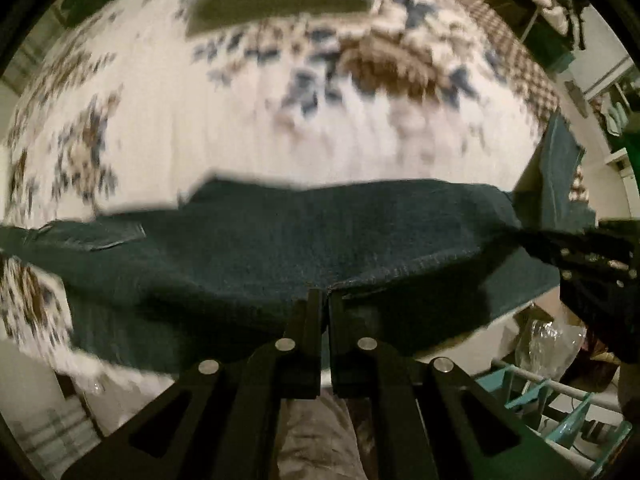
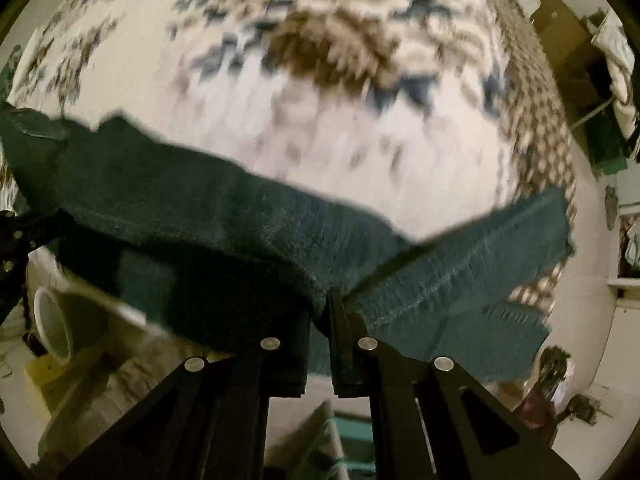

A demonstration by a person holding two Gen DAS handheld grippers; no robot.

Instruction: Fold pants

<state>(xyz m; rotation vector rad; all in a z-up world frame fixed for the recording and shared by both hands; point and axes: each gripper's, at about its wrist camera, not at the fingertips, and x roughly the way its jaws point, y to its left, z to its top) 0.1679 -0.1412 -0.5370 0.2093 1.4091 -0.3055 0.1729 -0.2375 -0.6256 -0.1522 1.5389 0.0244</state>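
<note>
- Patterned bedspread (image 1: 200,120), white with brown and blue motifs, fills the far half of both wrist views; both views are motion-blurred.
- A checked border (image 2: 536,120) marks the bedspread's right edge; beyond it stand dim furniture and hanging cloth.
- An olive folded item (image 1: 280,0) lies at the far edge, well apart from the work.
- Dark blue pants (image 1: 280,248) hang as a band across the near side of the bed, stretched between the two grippers, their far edge running roughly straight from left to right.
- A pocket (image 1: 96,236) shows at the left end of the band.
- Left gripper (image 1: 325,294): jaws closed, pinching the pants' near stitched edge.
- Right gripper (image 2: 325,300): jaws closed on a bunched fold of the pants; a leg section (image 2: 480,256) trails off to the right.
- The right gripper also shows at the right margin of the left view, the left gripper (image 2: 16,248) at the left margin of the right view.
- Open bedspread lies between the pants' far edge and the olive item.
- Near side, below the bed edge: a teal rack (image 1: 560,400) and clutter on the floor.
</note>
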